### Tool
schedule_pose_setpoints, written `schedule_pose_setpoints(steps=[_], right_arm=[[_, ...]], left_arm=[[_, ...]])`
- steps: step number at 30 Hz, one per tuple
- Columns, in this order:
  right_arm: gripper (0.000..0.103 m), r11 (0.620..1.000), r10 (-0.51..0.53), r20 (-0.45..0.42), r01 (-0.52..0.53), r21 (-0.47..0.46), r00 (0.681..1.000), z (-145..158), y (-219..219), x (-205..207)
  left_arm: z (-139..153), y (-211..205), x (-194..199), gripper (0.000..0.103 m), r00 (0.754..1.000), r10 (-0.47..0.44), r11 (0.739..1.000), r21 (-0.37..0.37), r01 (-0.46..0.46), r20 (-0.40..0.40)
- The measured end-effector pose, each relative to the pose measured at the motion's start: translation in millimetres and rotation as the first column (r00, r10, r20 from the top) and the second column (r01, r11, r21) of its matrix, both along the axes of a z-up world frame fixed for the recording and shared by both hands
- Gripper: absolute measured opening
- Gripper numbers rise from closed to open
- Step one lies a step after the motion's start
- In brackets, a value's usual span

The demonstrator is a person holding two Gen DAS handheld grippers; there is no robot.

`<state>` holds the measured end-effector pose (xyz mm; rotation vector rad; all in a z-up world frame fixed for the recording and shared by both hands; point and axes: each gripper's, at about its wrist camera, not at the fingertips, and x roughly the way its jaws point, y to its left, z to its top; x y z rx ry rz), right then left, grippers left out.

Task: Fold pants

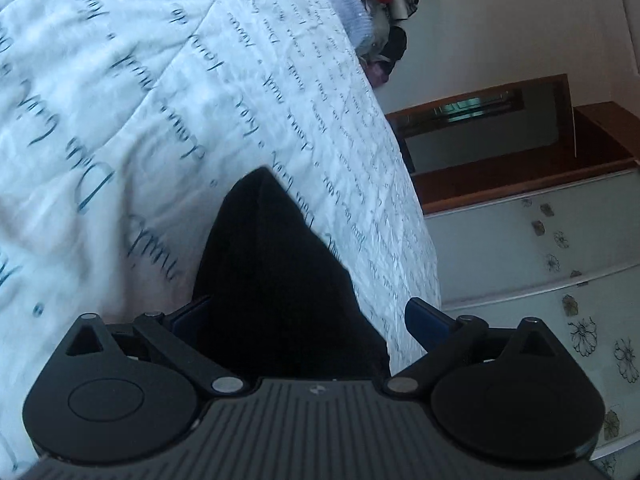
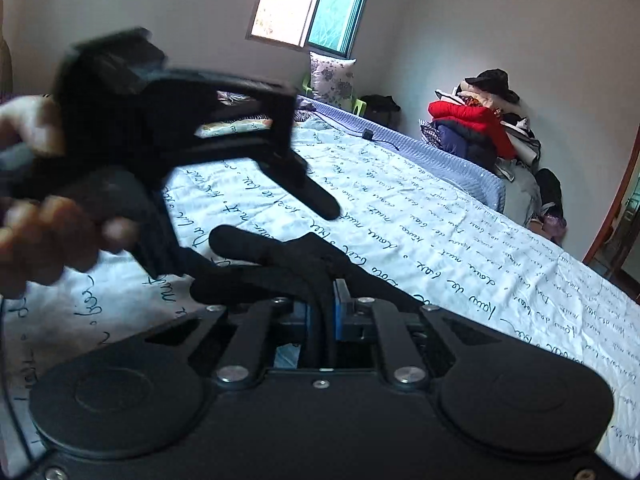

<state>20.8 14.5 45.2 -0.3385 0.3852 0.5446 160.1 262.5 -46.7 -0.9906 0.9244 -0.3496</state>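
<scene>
The black pants [image 1: 276, 276] lie on a white bedspread with blue script [image 1: 140, 100]. In the left wrist view my left gripper [image 1: 308, 316] is open, its blue pads [image 1: 426, 320] wide apart with the black cloth lying between them. In the right wrist view my right gripper [image 2: 326, 312] is shut on a fold of the black pants [image 2: 280, 256], blue pads [image 2: 342, 308] pressed on the cloth. The left gripper [image 2: 324, 208] shows there too, blurred, held in a hand above the pants at the left.
The bed edge runs along the right of the left wrist view, with a wooden door frame [image 1: 500, 140] and a flowered cabinet [image 1: 540, 280] beyond. A pile of clothes [image 2: 480, 120] and a pillow [image 2: 332, 76] lie at the bed's far side under a window [image 2: 312, 4].
</scene>
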Motion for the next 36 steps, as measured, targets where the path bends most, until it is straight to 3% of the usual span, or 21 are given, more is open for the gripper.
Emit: schedule_pose_setpoints(steps=[2, 3, 4, 6, 7, 9, 11, 13, 18, 20, 21, 24, 26, 29, 32, 34, 36], right_arm=[[0.008, 1.0, -0.002, 0.009, 0.002, -0.007, 1.0, 0.5, -1.0, -2.1], [0.008, 1.0, -0.01, 0.017, 0.01, -0.011, 1.0, 0.6, -0.8, -3.0], [0.008, 1.0, -0.018, 0.028, 0.018, -0.014, 0.999, 1.4, -1.6, -3.5], [0.008, 1.0, -0.025, 0.032, 0.025, -0.005, 0.999, 3.2, -3.5, -4.4], [0.008, 0.999, -0.038, 0.034, 0.037, 0.014, 0.999, 4.5, -6.6, -4.4], [0.008, 0.997, -0.05, 0.001, 0.05, 0.06, 0.999, 7.2, -13.6, 1.0], [0.008, 0.992, -0.048, -0.032, 0.051, 0.119, 0.998, 8.5, -21.0, 6.9], [0.008, 0.982, -0.037, -0.072, 0.05, 0.181, 0.997, 9.9, -27.7, 10.4], [0.008, 0.964, -0.05, -0.095, 0.072, 0.255, 0.994, 11.3, -40.0, 15.3], [0.008, 0.958, -0.048, -0.115, 0.079, 0.277, 0.992, 10.7, -42.4, 20.3], [0.008, 0.959, -0.047, -0.119, 0.078, 0.272, 0.992, 10.1, -41.5, 22.0], [0.008, 0.97, -0.036, -0.109, 0.061, 0.235, 0.993, 6.8, -35.1, 21.2], [0.008, 0.991, -0.03, -0.095, 0.042, 0.13, 0.995, -0.8, -20.3, 17.6], [0.008, 1.0, -0.003, -0.051, 0.003, -0.001, 0.999, -12.8, -0.3, 7.8], [0.013, 0.994, 0.028, -0.039, -0.031, -0.101, 0.999, -25.0, 18.3, 0.0], [0.022, 0.985, 0.055, -0.021, -0.058, -0.161, 0.998, -31.3, 29.0, -8.1], [0.026, 0.979, 0.073, -0.004, -0.073, -0.19, 0.997, -30.3, 34.4, -14.2]], left_arm=[[-2.4, -1.7, 10.4, 0.082, 0.999, 0.005, 0.997, 0.071, -0.002, -0.044], [-3.8, -3.9, 16.1, 0.07, 0.997, -0.024, 0.995, 0.098, 0.031, -0.072], [-3.3, -5.1, 18.7, 0.069, 0.995, -0.053, 0.993, 0.104, 0.061, -0.082], [4.1, -5.9, 18.1, 0.075, 0.993, -0.103, 0.99, 0.089, 0.108, -0.052], [5.8, -5.2, 17.1, 0.089, 0.991, -0.125, 0.989, 0.067, 0.128, -0.044], [-0.3, -1.0, 13.6, 0.103, 0.99, -0.132, 0.991, -0.021, 0.131, -0.043], [-17.9, 0.6, 12.8, 0.102, 0.988, -0.12, 0.988, -0.106, 0.109, -0.101], [-30.9, 0.8, 12.1, 0.103, 0.985, -0.09, 0.989, -0.132, 0.071, -0.144], [-31.6, -6.4, 17.0, 0.102, 0.986, -0.102, 0.98, -0.183, 0.077, -0.129], [-28.2, -9.2, 18.2, 0.101, 0.988, -0.099, 0.983, -0.168, 0.079, -0.115], [-24.5, -11.5, 19.2, 0.097, 0.99, -0.092, 0.986, -0.148, 0.076, -0.107], [-14.5, -14.2, 23.5, 0.058, 0.993, -0.076, 0.997, 0.012, 0.078, -0.085], [-4.5, -21.3, 27.7, 0.05, 0.99, -0.122, 0.979, 0.156, 0.132, -0.072], [7.4, -34.8, 29.4, 0.048, 0.981, -0.188, 0.913, 0.358, 0.195, -0.053], [18.5, -49.3, 27.3, 0.043, 0.968, -0.251, 0.825, 0.521, 0.217, -0.006], [24.2, -56.4, 24.8, 0.04, 0.96, -0.28, 0.778, 0.59, 0.216, 0.018], [26.5, -56.2, 21.3, 0.039, 0.956, -0.292, 0.756, 0.62, 0.212, 0.029]])
